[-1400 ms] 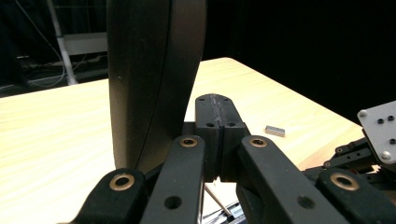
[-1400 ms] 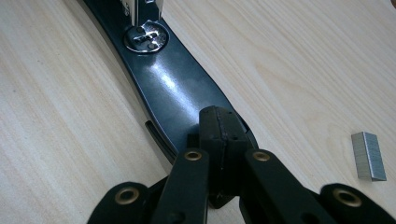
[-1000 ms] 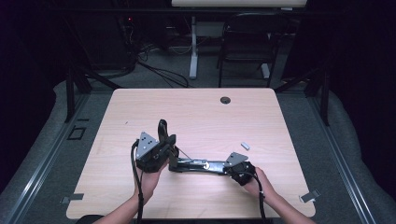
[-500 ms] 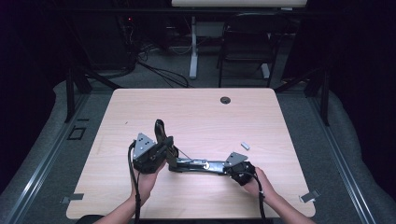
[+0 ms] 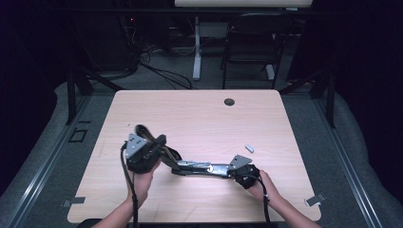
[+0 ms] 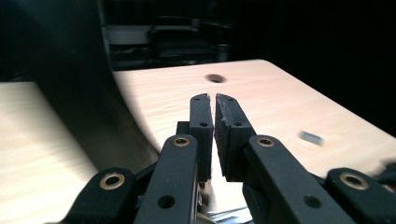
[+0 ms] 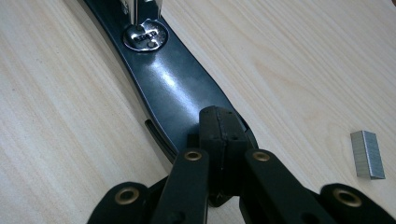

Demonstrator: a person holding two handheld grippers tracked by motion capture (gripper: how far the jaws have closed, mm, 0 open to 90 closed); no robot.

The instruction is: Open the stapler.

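Stapler (image 5: 202, 167) lies swung open on the table (image 5: 199, 114), its base pressed down by the shut right gripper (image 7: 219, 135), nothing pinched. Just left of the stapler, the left gripper (image 6: 214, 122) has jaws barely parted, empty, beside the raised arm (image 5: 147, 137). Beyond it, the staple strip (image 5: 249, 148) waits; unheld, that arm could drop shut.
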